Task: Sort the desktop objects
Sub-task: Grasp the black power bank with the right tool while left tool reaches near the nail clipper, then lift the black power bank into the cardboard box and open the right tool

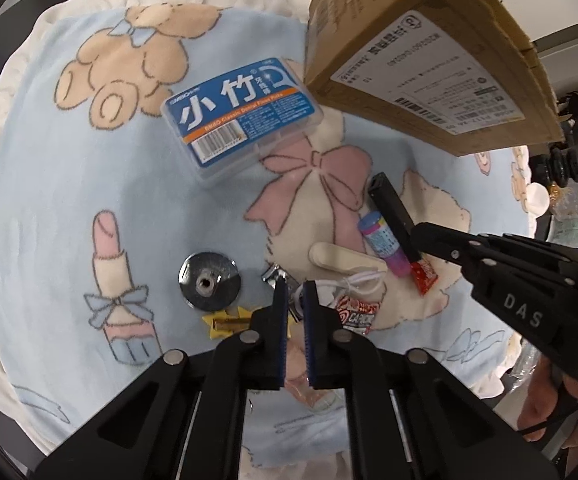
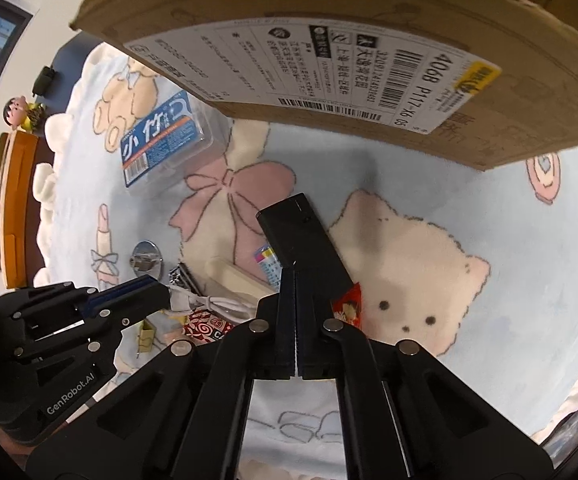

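Small items lie in a heap on a blue cartoon blanket point(image 1: 57, 208). My left gripper point(image 1: 295, 294) hangs over the heap, jaws a narrow slit apart, above a metal nail clipper point(image 1: 273, 274) and a white cable point(image 1: 363, 280). I cannot see anything clamped in it. My right gripper point(image 2: 295, 280) is shut, and its tips rest on the near end of a black bar point(image 2: 301, 236). Beside the bar lie a purple-blue tube point(image 1: 381, 240), a red packet point(image 1: 425, 276), a cream bar point(image 1: 341, 258) and a red-white candy wrapper point(image 1: 357, 314).
A cardboard box point(image 1: 429, 60) stands at the back right, overhanging the blanket. A blue floss-pick box point(image 1: 241, 116) lies at the back centre. A round metal disc point(image 1: 210, 282) and a yellow star clip point(image 1: 225, 322) lie left of my left gripper. Beyond the blanket's left edge are a figurine point(image 2: 15, 110) and a wooden stand point(image 2: 13, 200).
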`<action>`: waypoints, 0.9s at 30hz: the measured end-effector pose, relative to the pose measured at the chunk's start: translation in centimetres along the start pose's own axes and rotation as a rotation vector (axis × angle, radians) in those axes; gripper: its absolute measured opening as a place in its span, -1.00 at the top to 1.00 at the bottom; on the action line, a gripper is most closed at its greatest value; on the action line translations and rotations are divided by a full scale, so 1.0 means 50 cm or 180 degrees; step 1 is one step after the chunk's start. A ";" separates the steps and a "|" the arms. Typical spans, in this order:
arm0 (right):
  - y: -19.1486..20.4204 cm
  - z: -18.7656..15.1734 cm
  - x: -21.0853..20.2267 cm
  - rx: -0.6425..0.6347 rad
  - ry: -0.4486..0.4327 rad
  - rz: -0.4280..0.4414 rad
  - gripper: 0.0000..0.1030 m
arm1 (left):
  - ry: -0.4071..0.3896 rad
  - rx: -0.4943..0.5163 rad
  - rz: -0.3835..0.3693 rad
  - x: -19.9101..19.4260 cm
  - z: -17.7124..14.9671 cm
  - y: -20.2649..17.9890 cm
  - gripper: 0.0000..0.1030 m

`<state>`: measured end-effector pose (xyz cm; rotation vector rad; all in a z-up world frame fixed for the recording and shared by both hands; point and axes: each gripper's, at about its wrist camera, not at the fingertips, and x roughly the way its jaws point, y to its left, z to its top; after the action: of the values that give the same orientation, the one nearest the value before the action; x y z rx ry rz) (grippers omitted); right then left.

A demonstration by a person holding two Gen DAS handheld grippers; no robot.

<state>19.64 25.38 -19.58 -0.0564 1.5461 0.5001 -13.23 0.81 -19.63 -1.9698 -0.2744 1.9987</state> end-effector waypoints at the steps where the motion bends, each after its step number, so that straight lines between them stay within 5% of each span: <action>1: -0.003 -0.003 -0.009 0.0014 -0.0027 0.0003 1.00 | -0.0008 -0.0017 0.0001 -0.005 -0.002 0.002 0.88; 7: -0.007 0.008 -0.068 0.0159 -0.0138 0.0099 1.00 | -0.0114 -0.0092 -0.0001 -0.048 -0.018 0.008 0.89; 14: 0.032 0.012 -0.035 0.0135 -0.0163 0.0156 0.91 | -0.0210 -0.0079 0.0090 -0.080 -0.026 0.003 0.89; 16: 0.034 0.016 -0.029 0.0090 -0.0209 0.0041 0.67 | -0.0222 -0.0093 0.0100 -0.084 -0.028 0.008 0.89; 18: 0.034 0.029 -0.012 0.0058 -0.0188 0.0002 -0.16 | -0.0231 -0.0117 0.0107 -0.085 -0.030 0.016 0.89; 27: 0.034 0.082 0.063 -0.0002 -0.0046 -0.0152 -0.10 | -0.0174 -0.0309 0.0086 -0.071 -0.026 0.054 0.89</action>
<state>22.72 29.17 -21.96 -0.0899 1.5270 0.4622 -12.18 -3.08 -17.34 -1.9884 -0.3660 2.0955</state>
